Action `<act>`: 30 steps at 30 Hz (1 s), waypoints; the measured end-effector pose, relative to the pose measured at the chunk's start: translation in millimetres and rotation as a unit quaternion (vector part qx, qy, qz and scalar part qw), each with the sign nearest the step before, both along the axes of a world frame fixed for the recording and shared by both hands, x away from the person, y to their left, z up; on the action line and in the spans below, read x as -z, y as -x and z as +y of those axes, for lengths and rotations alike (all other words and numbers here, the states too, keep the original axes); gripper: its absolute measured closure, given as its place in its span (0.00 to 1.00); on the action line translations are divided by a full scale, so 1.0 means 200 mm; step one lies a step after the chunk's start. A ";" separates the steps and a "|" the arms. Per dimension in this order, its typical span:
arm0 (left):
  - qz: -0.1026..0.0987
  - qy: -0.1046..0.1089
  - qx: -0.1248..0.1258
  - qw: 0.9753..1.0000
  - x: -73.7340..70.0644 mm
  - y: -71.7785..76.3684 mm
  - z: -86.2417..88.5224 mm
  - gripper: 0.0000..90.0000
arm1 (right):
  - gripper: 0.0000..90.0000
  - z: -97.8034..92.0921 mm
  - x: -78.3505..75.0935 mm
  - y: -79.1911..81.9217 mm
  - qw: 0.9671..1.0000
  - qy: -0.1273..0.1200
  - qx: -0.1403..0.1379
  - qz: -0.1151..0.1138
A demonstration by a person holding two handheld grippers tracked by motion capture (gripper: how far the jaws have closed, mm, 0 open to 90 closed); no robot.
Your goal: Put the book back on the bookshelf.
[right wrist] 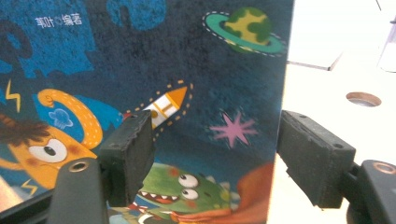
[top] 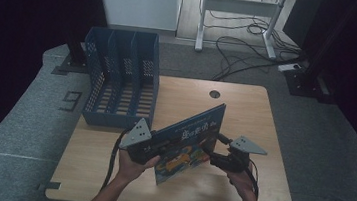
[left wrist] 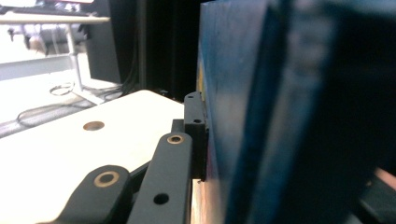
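Observation:
A children's book with a dark blue cover of cartoon monsters stands tilted on the wooden table, its lower edge toward the person. My left gripper is shut on the book's left part. In the left gripper view the book is edge-on, with one black finger pressed flat against its cover; the other finger is hidden behind it. My right gripper is open at the book's right side. In the right gripper view the cover faces the camera and the right gripper has one pad before the cover and one past its edge.
A blue perforated file rack with several slots stands at the table's back left. A round cable hole sits near the far edge. Cables and a desk frame lie on the floor beyond the table.

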State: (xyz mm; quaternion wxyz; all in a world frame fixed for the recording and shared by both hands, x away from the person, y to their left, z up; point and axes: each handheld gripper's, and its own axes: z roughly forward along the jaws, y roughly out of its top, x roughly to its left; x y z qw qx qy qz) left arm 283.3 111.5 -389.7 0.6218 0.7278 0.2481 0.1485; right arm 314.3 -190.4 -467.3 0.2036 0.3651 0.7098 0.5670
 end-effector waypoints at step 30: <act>0.022 0.003 -0.041 0.999 -0.04 -0.02 0.07 0.90 | 0.32 -0.14 0.00 0.03 0.999 -0.024 0.037 0.006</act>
